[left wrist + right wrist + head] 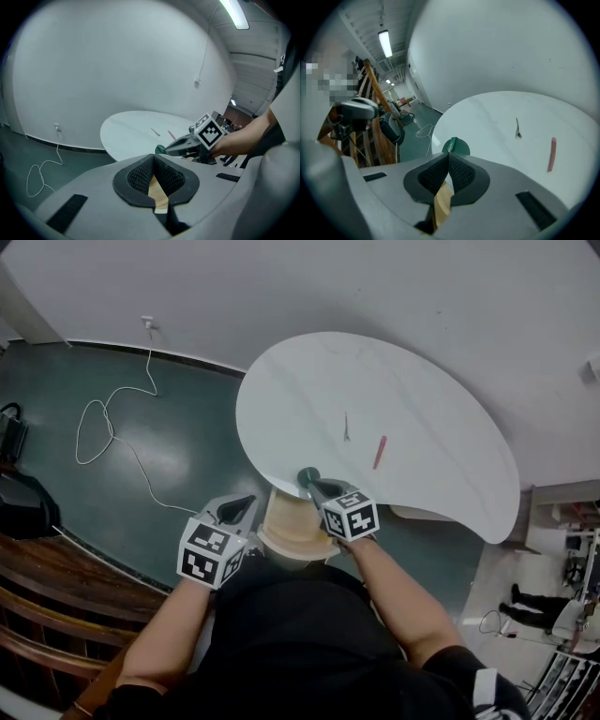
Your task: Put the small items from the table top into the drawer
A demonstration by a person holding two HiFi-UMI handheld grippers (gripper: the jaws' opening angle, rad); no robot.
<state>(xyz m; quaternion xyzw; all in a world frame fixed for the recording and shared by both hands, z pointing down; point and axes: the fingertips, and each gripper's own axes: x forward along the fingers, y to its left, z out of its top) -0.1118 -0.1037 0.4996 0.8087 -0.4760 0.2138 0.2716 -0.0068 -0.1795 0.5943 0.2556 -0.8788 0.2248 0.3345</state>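
A white curved table [422,399] carries a thin grey metal piece [346,427] and a pink stick [380,452]. My right gripper [314,486] is at the table's near edge, shut on a small green round item [307,476] that pokes out past its tips [457,146]. Just below that edge is the light wooden drawer [291,526], partly hidden by both grippers. My left gripper [239,510] hovers left of the drawer, shut and empty; in its own view the pads [140,173] meet at the tips. The left gripper view shows the right gripper [164,150] with the green item [160,149].
A white cable [112,423] loops over the dark green floor left of the table. Dark wooden railing [56,587] and a black object [23,507] stand at the far left. The pink stick [552,153] and grey piece [518,129] lie toward the table's middle.
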